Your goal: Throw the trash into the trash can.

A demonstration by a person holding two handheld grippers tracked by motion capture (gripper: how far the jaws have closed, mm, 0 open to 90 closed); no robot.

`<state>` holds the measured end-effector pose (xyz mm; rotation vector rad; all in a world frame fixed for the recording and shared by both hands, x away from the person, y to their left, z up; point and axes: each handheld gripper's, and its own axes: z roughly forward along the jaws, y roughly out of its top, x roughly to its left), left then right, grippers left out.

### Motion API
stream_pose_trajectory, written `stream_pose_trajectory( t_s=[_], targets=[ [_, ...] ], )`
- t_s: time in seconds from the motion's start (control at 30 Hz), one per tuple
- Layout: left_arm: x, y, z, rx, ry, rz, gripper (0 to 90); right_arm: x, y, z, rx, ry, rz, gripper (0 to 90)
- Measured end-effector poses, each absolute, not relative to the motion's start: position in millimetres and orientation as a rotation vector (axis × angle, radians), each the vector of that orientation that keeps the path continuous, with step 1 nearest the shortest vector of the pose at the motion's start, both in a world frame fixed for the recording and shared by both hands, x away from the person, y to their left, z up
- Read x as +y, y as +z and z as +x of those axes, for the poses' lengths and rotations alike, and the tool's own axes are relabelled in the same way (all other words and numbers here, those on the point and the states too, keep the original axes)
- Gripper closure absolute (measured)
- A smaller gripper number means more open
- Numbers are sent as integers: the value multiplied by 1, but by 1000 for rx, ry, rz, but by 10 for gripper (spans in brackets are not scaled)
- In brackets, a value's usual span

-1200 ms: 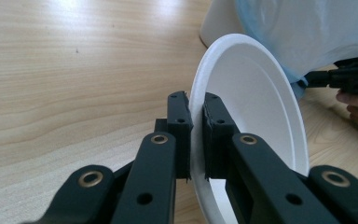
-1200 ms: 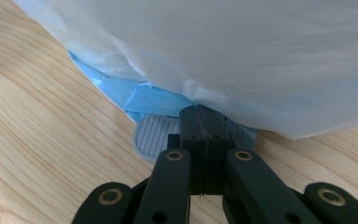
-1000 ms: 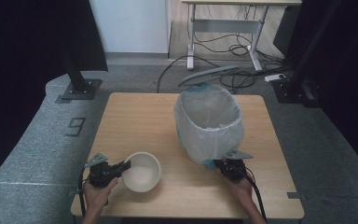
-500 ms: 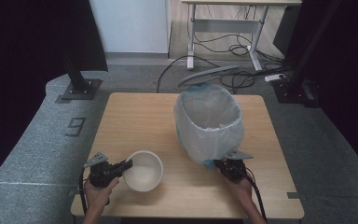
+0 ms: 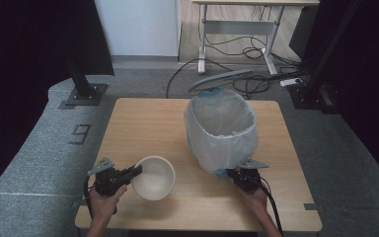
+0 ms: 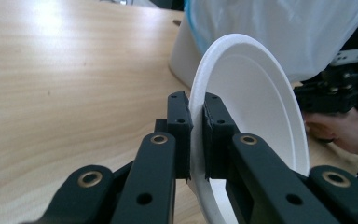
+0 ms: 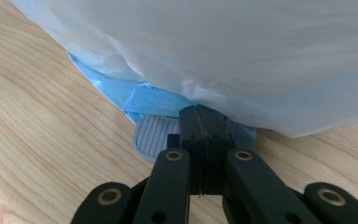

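Bowl (image 5: 153,177) rim is pinched by the left gripper (image 5: 134,172) fingers; right gripper (image 5: 242,175) fingers clenched, touching the lined bin (image 5: 221,129).

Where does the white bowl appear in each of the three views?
High view: the white bowl sits lower left of centre on the table, its rim gripped by the left gripper.
Left gripper view: centre right, on edge between the jaws.
Right gripper view: not in it.
Shared landmark: the bag-lined bin.
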<state>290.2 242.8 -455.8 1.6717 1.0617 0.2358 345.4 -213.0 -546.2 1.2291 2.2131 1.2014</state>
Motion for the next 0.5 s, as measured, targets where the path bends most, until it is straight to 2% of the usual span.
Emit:
stream_pose_trajectory(
  t_s=[0.3, 0.5],
  targets=[
    [232, -415, 295, 984, 269, 1667, 837, -213, -546, 345, 2212, 1204, 1229, 889],
    [227, -402, 299, 969, 272, 1662, 837, -214, -547, 345, 2212, 1206, 1227, 889]
  ],
)
